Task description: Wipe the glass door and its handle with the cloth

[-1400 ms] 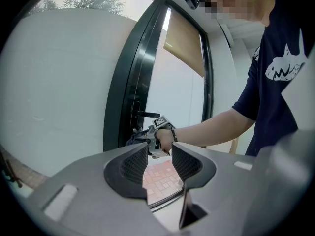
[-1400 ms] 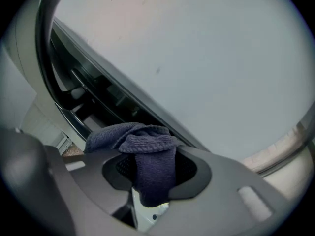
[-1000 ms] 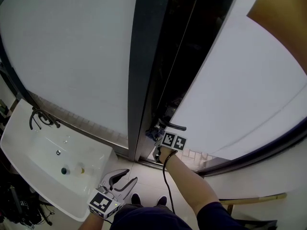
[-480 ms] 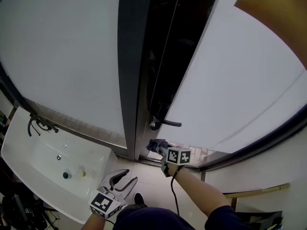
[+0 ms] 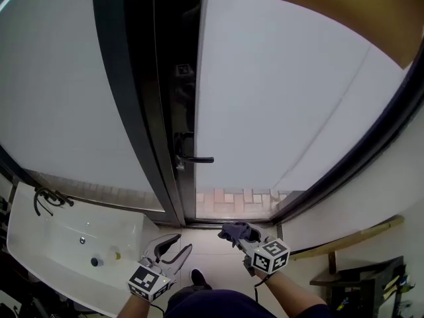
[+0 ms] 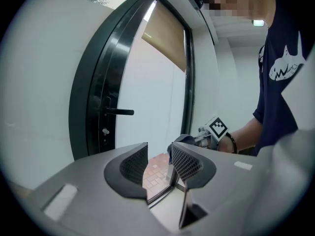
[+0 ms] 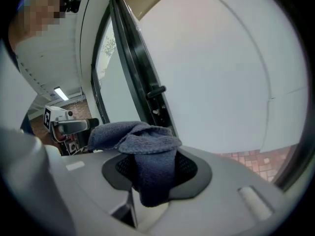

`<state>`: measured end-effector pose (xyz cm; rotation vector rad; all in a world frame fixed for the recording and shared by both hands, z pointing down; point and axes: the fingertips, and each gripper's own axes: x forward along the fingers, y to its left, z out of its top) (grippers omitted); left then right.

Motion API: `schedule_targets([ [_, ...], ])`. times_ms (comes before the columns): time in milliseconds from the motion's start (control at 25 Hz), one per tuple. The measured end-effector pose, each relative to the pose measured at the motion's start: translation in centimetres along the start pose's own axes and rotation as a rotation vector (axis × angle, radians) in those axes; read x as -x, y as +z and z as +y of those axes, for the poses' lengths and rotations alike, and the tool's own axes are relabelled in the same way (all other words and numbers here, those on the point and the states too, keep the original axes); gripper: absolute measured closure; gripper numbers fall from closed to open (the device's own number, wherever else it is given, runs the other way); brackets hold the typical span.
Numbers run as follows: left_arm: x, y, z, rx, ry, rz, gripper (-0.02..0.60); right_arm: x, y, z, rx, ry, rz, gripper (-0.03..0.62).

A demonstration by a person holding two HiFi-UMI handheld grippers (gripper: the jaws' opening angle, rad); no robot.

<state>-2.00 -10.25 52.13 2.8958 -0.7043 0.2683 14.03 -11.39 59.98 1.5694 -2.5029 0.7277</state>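
The frosted glass door (image 5: 278,98) stands ahead in its dark frame, and its black lever handle (image 5: 196,158) juts from the door's left edge. Low in the head view, my right gripper (image 5: 240,234) is shut on a dark blue cloth (image 5: 235,230), well below the handle and apart from the door. In the right gripper view the cloth (image 7: 147,161) hangs bunched between the jaws, with the handle (image 7: 156,91) beyond. My left gripper (image 5: 179,244) is held low and open, nothing between its jaws. The left gripper view shows the handle (image 6: 118,111) and the cloth (image 6: 180,139).
A white sink (image 5: 40,234) with a dark faucet (image 5: 44,200) lies at the lower left. A tan blind (image 5: 324,8) covers the top of the glass. Brick paving (image 5: 232,201) shows through the bottom of the door. Dark items stand at the lower right corner (image 5: 358,297).
My right gripper with the cloth has drawn back from the handle, down and toward the person. The view has swung right. The left gripper stays low and open.
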Motion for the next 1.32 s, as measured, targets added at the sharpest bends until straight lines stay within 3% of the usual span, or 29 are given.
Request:
schedule_targets([
  [320,1.6,-0.6,-7.7,-0.022,-0.047,0.034,0.436,11.1,-0.4,2.6,0.07,-0.055,-0.141,0.447],
  [720,6.7,-1.6,-16.4,-0.052,-0.06,0.018,0.436,22.6,-3.4,7.9,0.126,-0.094,-0.223,0.447],
  [1040,10.4,-3.8,-20.5,-0.035,-0.049,0.049,0.436,28.2,-5.4,11.0,0.095,-0.094,-0.267,0.448],
  [1320,11.1,-2.7,-23.7,-0.067,-0.072,0.013,0.436,31.6,-6.1,12.0,0.091,-0.108,-0.292,0.447],
])
